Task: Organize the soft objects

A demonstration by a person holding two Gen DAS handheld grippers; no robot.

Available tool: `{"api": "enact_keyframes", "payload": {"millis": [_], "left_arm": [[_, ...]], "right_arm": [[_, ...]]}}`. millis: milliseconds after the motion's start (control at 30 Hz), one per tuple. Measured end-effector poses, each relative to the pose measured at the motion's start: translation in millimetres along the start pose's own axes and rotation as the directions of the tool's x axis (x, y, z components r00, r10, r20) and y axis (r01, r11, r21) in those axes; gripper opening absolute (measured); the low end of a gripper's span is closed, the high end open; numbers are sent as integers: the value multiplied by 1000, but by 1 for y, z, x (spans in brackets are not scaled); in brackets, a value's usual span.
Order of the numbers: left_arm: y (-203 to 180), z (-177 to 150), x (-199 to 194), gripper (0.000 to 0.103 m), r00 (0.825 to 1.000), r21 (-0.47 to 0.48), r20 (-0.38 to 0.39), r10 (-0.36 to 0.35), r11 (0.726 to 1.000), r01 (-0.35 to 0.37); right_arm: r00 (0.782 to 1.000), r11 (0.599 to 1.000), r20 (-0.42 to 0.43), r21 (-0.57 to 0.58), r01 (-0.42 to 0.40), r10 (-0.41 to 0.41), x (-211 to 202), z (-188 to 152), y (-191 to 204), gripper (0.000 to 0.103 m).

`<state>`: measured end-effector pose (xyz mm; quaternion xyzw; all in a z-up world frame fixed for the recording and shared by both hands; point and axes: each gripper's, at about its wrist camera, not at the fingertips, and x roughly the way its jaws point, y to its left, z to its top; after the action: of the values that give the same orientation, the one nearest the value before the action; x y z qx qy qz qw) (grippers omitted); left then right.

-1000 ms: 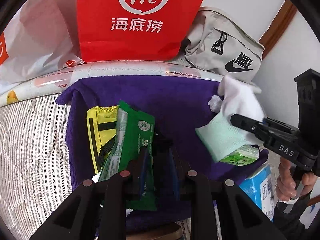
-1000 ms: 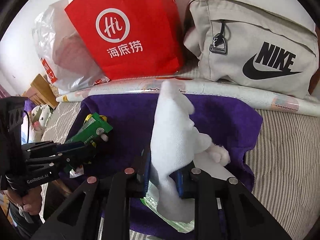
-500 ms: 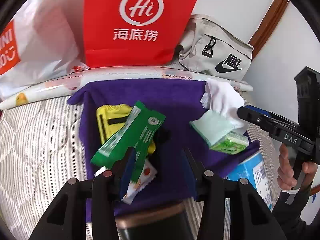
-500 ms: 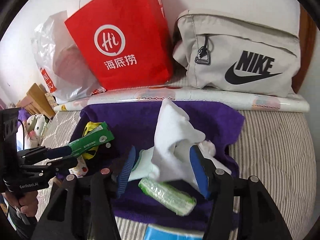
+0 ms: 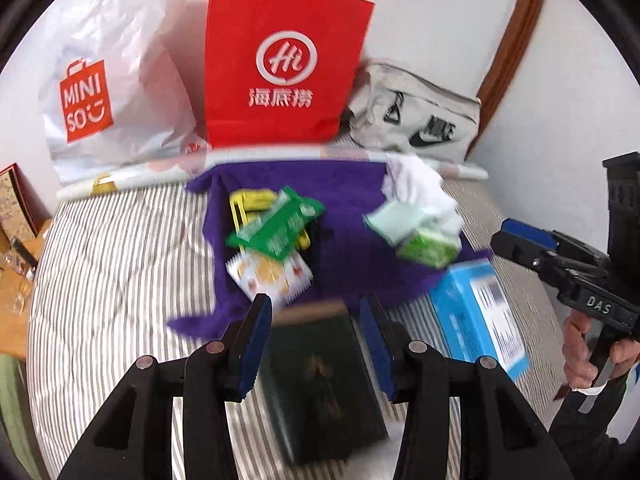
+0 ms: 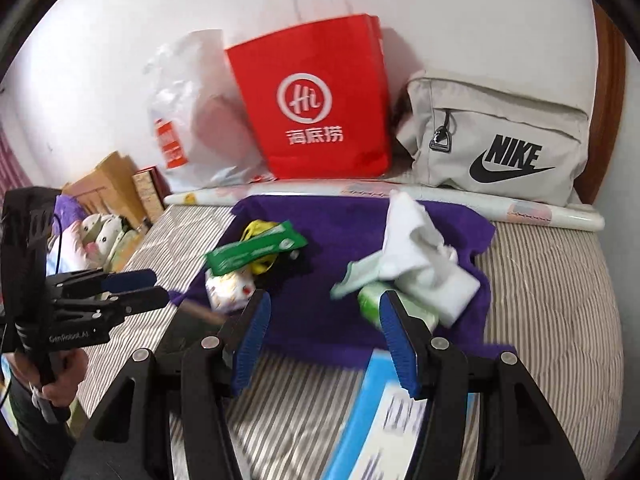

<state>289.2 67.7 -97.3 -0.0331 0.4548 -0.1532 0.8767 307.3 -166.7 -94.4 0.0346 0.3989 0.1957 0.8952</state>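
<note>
A purple towel (image 5: 352,188) (image 6: 332,224) lies on the striped bed. On its left lie a green packet (image 5: 276,228) (image 6: 252,248), a yellow pouch (image 5: 248,200) and a white snack packet (image 5: 268,276) (image 6: 228,288). On its right lie a white cloth (image 5: 420,188) (image 6: 408,236), a pale green cloth (image 5: 392,220) and a green tissue pack (image 5: 428,246) (image 6: 372,296). My left gripper (image 5: 314,312) is open and empty above a dark green booklet (image 5: 320,376). My right gripper (image 6: 324,308) is open and empty, short of the towel.
A red paper bag (image 5: 280,72) (image 6: 316,100), a white Miniso plastic bag (image 5: 108,80), a grey Nike bag (image 6: 500,144) and a rolled sheet (image 6: 440,196) line the wall behind. A blue box (image 5: 480,312) (image 6: 380,420) lies by the towel's near right edge.
Both grippers opened and pulled back. The left let go of the green packet, the right let go of the white cloth; both items now rest on the towel.
</note>
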Motion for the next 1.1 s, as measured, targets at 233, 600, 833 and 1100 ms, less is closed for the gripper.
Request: {"api": "enact_keyframes", "payload": {"millis": [233,600,833,1100], "left_arm": [[-27,-65,-17,44,1000,64,-17,18,998,-17],[-41,-141,13,63,990,156,-141,24,988,-1],[-31,-148,31,77,981,104,-170,-96,988,115],[-71,-162,41,99,986,262,-167,-17,963,61]], "right_arm": [[998,998,-4,20,-58,58,-52,-53,5,57],[993,989,9,89,-115,114,-86,-124,0,60],[989,984,5,95,-149,149,-83,-140,1,60],[983,979,-28,99,-179,182,-69,-149,5,60]]}}
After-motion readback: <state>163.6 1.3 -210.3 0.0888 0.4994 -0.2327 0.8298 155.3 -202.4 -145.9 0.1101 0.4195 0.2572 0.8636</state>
